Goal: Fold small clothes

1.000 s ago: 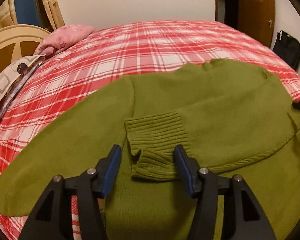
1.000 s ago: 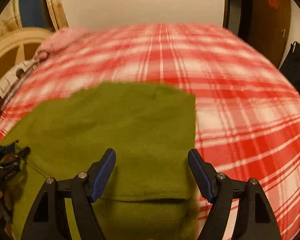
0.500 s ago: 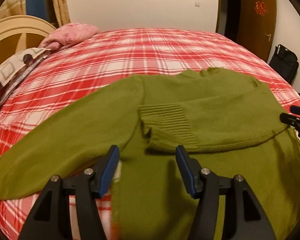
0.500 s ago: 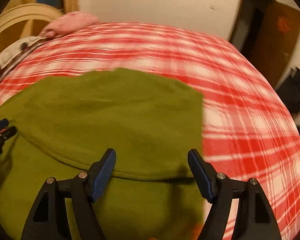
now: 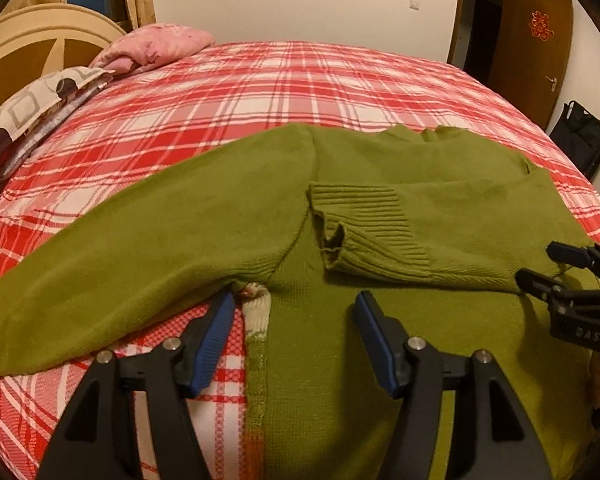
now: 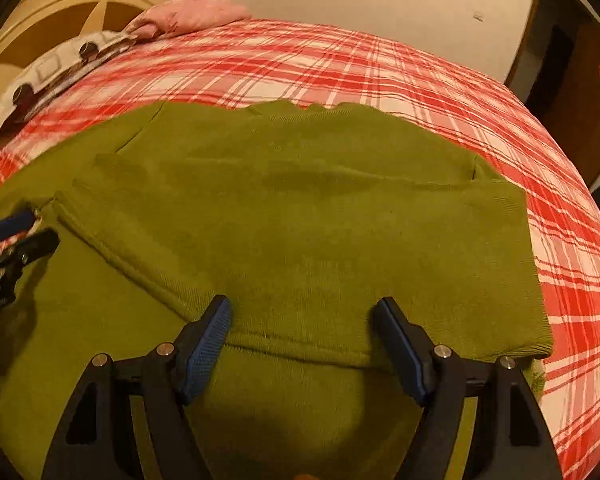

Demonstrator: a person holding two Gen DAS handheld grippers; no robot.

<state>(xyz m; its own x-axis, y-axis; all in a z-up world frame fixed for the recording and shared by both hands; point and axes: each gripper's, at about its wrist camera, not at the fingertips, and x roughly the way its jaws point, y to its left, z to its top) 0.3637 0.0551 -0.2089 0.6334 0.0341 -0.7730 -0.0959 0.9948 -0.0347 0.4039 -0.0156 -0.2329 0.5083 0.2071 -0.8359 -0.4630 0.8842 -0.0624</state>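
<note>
Covering the whole bed with red-and-white plaid, reaching to a cream wall at twelve o'clock. Standing at two o'clock in the left wrist view: one brown door bearing a red ornament, with one black bag on the floor below it. Rising at ten o'clock: a cream curved headboard, one pink pillow and one patterned cloth with circles and squares along that edge of the bed.

Lying flat on the plaid, mid-bed: one olive-green sweater, neck toward twelve o'clock. Two sleeves counted: one sleeve stretched out toward nine o'clock onto the bedspread, the other folded across the chest with its ribbed cuff near the centre. Showing in the right wrist view as a folded panel with its hem running across the body.

Two grippers counted. Hovering at six o'clock over the sweater's side edge near the armpit, left gripper, blue pads spread apart, straddling the edge without pressing on it, holding nothing. Hovering over the folded hem, right gripper, standing wide apart, cloth beneath but not pinched.
</note>
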